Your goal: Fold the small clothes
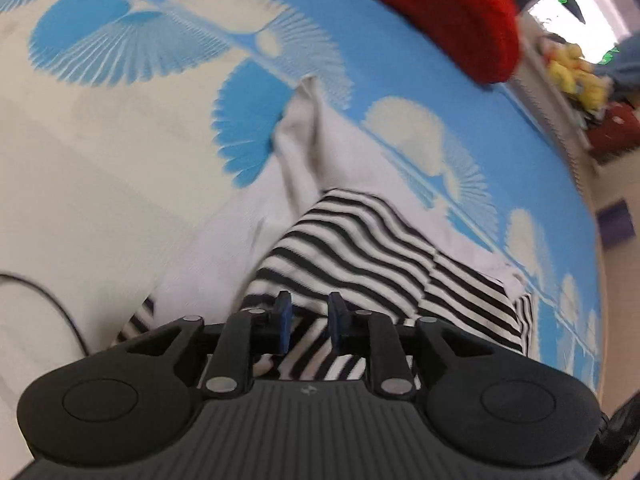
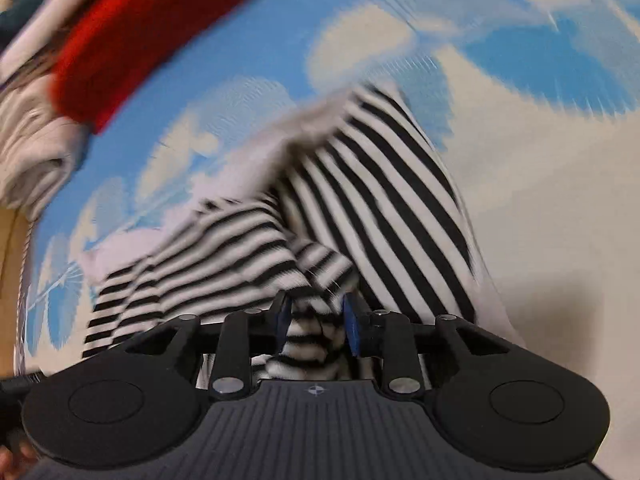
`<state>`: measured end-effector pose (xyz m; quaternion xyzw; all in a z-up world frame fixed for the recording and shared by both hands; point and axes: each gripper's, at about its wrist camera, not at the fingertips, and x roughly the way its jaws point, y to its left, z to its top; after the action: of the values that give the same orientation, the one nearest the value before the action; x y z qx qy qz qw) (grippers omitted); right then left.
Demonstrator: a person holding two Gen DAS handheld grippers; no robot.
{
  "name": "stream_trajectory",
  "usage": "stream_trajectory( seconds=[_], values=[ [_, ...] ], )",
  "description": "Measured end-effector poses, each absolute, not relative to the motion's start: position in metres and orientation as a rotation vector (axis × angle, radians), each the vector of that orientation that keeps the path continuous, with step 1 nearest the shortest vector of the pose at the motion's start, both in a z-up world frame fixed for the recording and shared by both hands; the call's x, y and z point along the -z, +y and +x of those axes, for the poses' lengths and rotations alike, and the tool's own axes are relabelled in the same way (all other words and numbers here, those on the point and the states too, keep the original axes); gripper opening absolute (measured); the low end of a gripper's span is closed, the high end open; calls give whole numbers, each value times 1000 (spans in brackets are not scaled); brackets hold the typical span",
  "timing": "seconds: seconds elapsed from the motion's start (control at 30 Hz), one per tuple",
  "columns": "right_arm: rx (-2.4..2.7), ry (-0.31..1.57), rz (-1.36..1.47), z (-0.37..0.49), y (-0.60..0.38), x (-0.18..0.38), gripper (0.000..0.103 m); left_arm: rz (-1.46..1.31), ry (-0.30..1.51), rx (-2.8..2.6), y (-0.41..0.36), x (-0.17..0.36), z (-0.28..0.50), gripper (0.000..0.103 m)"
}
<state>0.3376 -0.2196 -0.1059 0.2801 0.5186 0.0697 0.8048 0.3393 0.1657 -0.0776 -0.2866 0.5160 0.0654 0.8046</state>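
A small black-and-white striped garment (image 1: 360,248) with white parts (image 1: 304,132) lies on a blue and cream patterned mat (image 1: 120,128). My left gripper (image 1: 308,312) hangs low over its near edge, blue pads a little apart, striped cloth between them; whether it grips is unclear. In the right wrist view the same striped garment (image 2: 360,184) is bunched up. My right gripper (image 2: 316,316) has a fold of striped cloth between its pads (image 2: 352,320), jaws partly closed around it. Both views are motion-blurred.
A red knitted garment (image 1: 448,12) lies at the far side of the mat, also in the right wrist view (image 2: 132,36). A cream folded cloth (image 2: 28,148) lies beside it. A black cable (image 1: 48,296) crosses the mat at left. Yellow toys (image 1: 576,72) stand beyond the mat edge.
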Motion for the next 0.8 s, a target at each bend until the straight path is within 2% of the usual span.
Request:
stream_trajectory(
  seconds=[0.03, 0.1, 0.17, 0.23, 0.3, 0.43, 0.57, 0.67, 0.73, 0.8],
  values=[
    [-171, 1121, 582, 338, -216, 108, 39, -598, 1128, -145, 165, 83, 338, 27],
    [-145, 1230, 521, 338, -211, 127, 36, -576, 1255, -164, 166, 111, 334, 24],
    [-118, 1228, 553, 332, -216, 127, 36, -600, 1258, -144, 168, 112, 327, 24],
    [-64, 1180, 552, 319, -224, 103, 38, -577, 1195, -119, 169, 85, 317, 24],
    [-71, 1056, 540, 300, -235, 63, 41, -555, 1102, -65, 172, 52, 298, 27],
    [-83, 950, 554, 244, -275, -4, 48, -540, 1056, -13, 181, 2, 252, 27],
    [-117, 862, 552, 177, -312, -38, 56, -466, 994, 26, 182, -26, 184, 39],
    [-101, 826, 567, 131, -335, -27, 58, -454, 964, 25, 181, -15, 134, 43],
    [-62, 849, 595, 106, -340, 3, 57, -454, 957, -3, 182, 4, 106, 43],
    [-7, 928, 671, 91, -342, 28, 59, -533, 1071, -88, 191, 28, 96, 44]
  ],
)
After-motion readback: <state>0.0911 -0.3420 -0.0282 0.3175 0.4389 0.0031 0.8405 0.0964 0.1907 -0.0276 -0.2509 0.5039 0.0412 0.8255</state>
